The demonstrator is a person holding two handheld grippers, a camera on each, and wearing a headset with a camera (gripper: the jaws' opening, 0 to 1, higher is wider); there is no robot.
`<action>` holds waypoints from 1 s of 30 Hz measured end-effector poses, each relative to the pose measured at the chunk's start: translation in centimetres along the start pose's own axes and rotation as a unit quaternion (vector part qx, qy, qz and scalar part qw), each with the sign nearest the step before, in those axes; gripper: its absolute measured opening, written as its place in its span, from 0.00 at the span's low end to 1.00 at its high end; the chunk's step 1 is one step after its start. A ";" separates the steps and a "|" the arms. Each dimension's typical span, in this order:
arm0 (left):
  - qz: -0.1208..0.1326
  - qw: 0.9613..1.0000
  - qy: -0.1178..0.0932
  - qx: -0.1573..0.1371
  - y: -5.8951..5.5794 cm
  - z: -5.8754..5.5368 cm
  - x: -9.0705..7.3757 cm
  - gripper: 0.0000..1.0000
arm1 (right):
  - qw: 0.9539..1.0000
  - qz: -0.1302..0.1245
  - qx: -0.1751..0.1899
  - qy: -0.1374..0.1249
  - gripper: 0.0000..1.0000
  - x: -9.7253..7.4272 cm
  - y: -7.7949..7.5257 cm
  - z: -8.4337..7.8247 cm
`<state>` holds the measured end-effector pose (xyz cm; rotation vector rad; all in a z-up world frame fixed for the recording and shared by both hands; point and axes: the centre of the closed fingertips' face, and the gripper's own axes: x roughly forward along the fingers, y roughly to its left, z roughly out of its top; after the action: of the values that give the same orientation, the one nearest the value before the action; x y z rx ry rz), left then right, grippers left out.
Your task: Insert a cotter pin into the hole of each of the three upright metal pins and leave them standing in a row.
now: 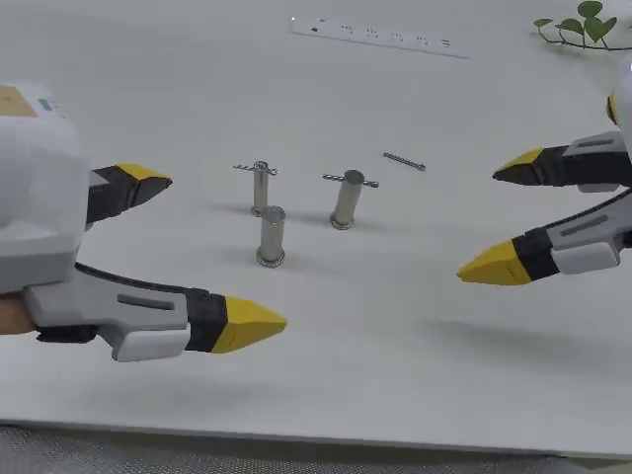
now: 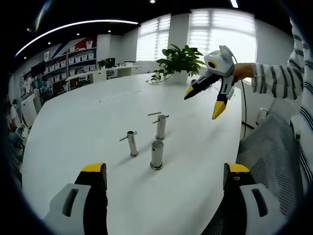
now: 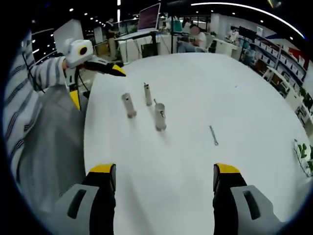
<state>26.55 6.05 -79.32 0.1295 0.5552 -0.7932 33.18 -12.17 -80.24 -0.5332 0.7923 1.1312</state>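
Three upright metal pins stand on the white table [image 1: 395, 326]. The far left pin [image 1: 261, 188] and the right pin [image 1: 347, 199] each carry a cotter pin through the top. Nearest me is a bare pin [image 1: 272, 236] [image 2: 157, 154] [image 3: 128, 105]. A loose cotter pin [image 1: 404, 161] [image 2: 154, 113] [image 3: 213, 135] lies flat behind and to the right of them. My left gripper [image 1: 212, 252] [image 2: 164, 171] hovers open and empty left of the pins. On the right my right gripper [image 1: 486, 221] [image 3: 164, 171] is held open and empty too, above the table.
A white power strip [image 1: 380, 37] lies at the table's far side, with a potted plant [image 1: 583, 25] [image 2: 178, 61] at the far right corner. The table's near edge runs along the bottom of the head view. A grey mesh chair [image 2: 274, 156] stands beside the table.
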 end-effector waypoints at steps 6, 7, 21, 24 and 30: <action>-0.003 1.000 -0.012 0.015 -0.7 0.8 -0.4 0.99 | 0.999 0.013 -0.032 0.035 0.74 1.5 -1.5 0.5; -0.003 1.000 -0.010 0.019 -0.7 0.8 -0.4 0.99 | 0.999 0.018 -0.034 0.035 0.74 1.8 -1.7 0.7; 0.015 1.000 -0.014 0.004 -0.2 1.2 -0.5 0.99 | 0.999 -0.005 -0.006 0.033 0.50 5.3 -7.2 1.8; 0.013 1.000 -0.014 0.005 -0.3 1.4 -0.5 0.97 | 0.999 -0.003 -0.006 0.049 0.48 6.1 -7.8 1.4; 0.013 1.000 -0.013 0.000 -0.6 1.5 -0.3 0.97 | 0.998 0.008 -0.001 0.063 0.48 7.4 -8.3 1.1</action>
<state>26.58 5.38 -77.79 0.1268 0.5283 -0.7682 42.78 -9.91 -85.48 -0.6056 0.9044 1.1215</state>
